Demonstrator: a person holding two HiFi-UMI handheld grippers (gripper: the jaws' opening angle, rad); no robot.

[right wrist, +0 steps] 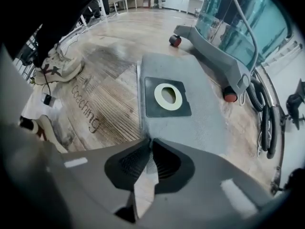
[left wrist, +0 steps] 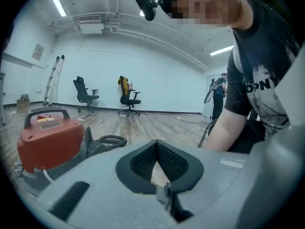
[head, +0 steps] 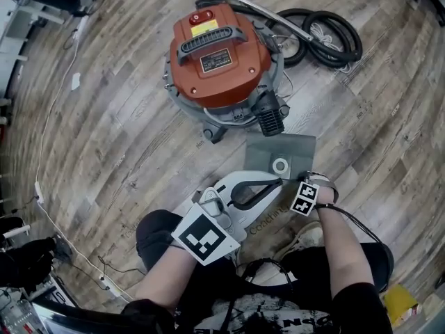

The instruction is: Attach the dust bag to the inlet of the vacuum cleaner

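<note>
Right claw [right wrist: 148,141] points straight down at the near edge of the dust bag [right wrist: 190,75], jaws pinched on the grey hem. That looks like an edge hold, chosen so the bag can be lifted with its ring [right wrist: 167,95] left free for the inlet. The bag lies flat on the floor, centre of the head view, just below the orange vacuum [head: 219,54]. Left claw [left wrist: 156,146] hangs closed and empty, out of the way.
</note>
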